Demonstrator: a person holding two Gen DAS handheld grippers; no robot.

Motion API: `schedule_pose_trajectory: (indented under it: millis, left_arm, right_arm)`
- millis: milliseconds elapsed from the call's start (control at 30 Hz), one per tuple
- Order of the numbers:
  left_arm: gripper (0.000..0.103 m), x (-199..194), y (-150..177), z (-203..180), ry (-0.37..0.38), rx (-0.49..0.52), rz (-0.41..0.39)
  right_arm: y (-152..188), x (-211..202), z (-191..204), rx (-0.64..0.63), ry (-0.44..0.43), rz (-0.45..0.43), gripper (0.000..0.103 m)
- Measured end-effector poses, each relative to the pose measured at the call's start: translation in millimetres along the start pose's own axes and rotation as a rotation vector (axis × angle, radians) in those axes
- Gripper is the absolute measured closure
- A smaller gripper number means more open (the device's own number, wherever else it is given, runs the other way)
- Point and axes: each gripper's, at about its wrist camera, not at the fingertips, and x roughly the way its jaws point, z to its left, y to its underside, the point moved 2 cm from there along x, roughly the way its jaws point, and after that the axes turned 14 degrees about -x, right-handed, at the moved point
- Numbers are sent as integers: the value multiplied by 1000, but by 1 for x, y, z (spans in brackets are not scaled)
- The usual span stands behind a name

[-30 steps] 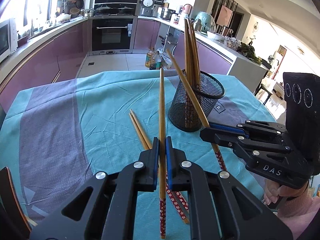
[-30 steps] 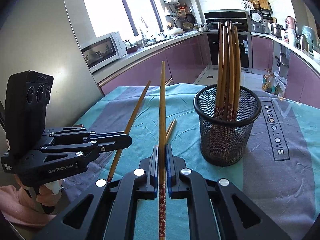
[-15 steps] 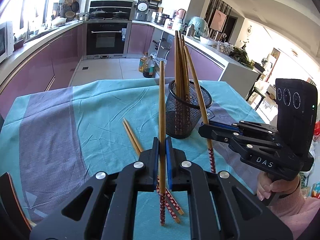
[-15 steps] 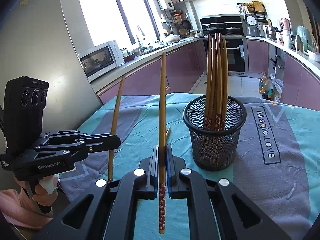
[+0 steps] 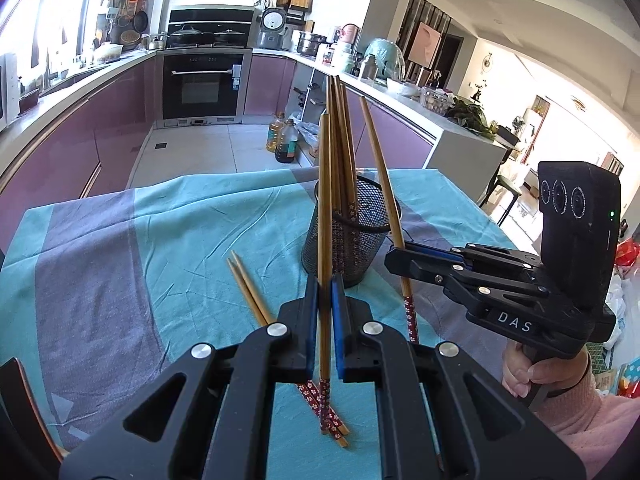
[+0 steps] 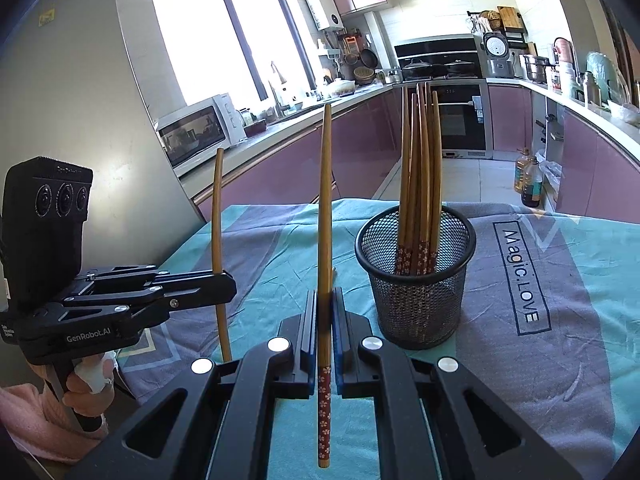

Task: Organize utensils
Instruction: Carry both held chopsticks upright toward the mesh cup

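Note:
A black mesh cup (image 5: 352, 236) stands on the teal and grey cloth and holds several brown chopsticks (image 6: 420, 184) upright. My left gripper (image 5: 325, 292) is shut on one chopstick (image 5: 325, 200), held nearly upright just in front of the cup, its red flowered end hanging over the cloth. To the cup's right, my right gripper (image 5: 391, 255) is shut on a second chopstick (image 5: 380, 168) that leans slightly. In the right wrist view, that chopstick (image 6: 325, 200) stands in the right gripper (image 6: 325, 304), with the left gripper (image 6: 230, 280) at the left. Two more chopsticks (image 5: 250, 292) lie on the cloth.
The cloth (image 5: 180, 240) covers the table to its far edge, with kitchen floor beyond it. A hand in a pink sleeve (image 5: 560, 384) holds the right gripper's handle. Oil bottles (image 5: 282, 142) stand on the floor. A dark chair back (image 5: 16, 400) shows at the lower left.
The left gripper rose a little and its chopstick now lines up with the cup. Both held chopsticks turned more upright. Neither grip changed.

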Motion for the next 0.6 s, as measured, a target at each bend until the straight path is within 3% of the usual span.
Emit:
schedule_pose_trajectory:
  millis: [600]
  left_arm:
    - [96, 0, -10, -11, 34, 3, -10]
  right_arm:
    - [-6, -6, -7, 15, 10, -34, 97]
